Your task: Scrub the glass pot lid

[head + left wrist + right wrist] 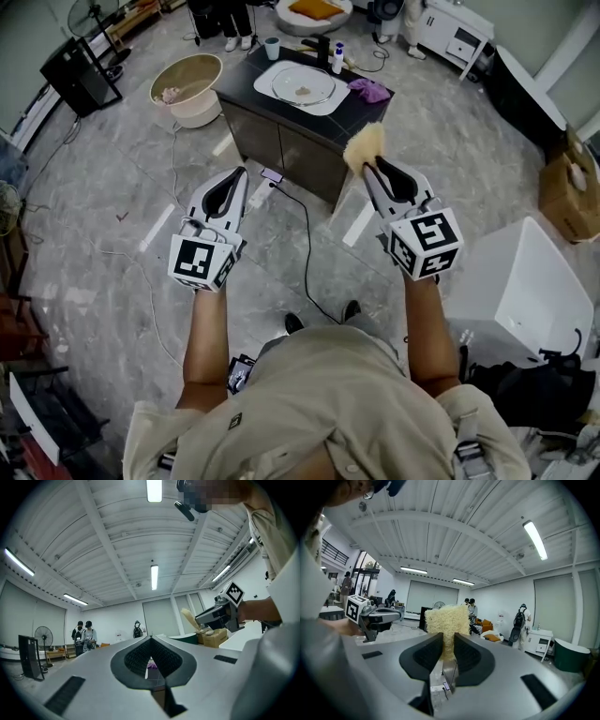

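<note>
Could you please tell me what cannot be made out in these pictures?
Glass pot lid, head view: too small to judge its soiling.
Bottle, head view: label too small to read.
Scrub pad, right gripper view: lower part hidden inside the right gripper.

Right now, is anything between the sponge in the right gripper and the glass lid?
Nothing visible blocks it. The right gripper holds the sponge in air short of the counter; the lid lies uncovered in a white tray. A purple cloth sits beside it, off the line.
</note>
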Available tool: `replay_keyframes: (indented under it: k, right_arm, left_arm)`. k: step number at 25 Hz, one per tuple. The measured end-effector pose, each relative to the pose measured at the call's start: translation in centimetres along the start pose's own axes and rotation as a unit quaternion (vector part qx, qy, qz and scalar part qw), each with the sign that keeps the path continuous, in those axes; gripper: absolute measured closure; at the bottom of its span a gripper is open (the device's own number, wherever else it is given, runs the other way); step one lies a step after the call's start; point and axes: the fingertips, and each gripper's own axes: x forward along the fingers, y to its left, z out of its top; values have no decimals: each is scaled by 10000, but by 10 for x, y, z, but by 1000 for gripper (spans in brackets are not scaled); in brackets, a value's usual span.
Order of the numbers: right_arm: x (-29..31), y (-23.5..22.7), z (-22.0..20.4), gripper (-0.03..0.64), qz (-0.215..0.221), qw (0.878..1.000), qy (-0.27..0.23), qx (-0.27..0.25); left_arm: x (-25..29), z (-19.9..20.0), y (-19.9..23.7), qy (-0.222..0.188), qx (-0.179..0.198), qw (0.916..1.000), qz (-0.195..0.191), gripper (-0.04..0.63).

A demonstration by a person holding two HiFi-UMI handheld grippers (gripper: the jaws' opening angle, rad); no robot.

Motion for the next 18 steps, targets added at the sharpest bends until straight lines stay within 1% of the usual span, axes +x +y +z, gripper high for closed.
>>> replay_keyframes:
  k: [3, 9, 13, 18]
  right_arm:
    - [11, 5, 6, 535, 27, 9999, 37, -97]
    - [47, -15, 1, 534, 114, 9998, 60, -129]
    - [83, -45, -11, 535, 222, 9997, 60, -41]
    - [130, -99, -22, 534, 361, 9993, 86, 23]
  left_arm:
    - [-3, -3, 9, -30, -85, 10000, 26, 581]
    - [19, -25, 24, 132, -193, 9996, 132, 581]
    - [52, -41, 38, 292, -97, 9993, 200, 581]
    - [112, -54, 55, 377, 1, 9989, 279, 581]
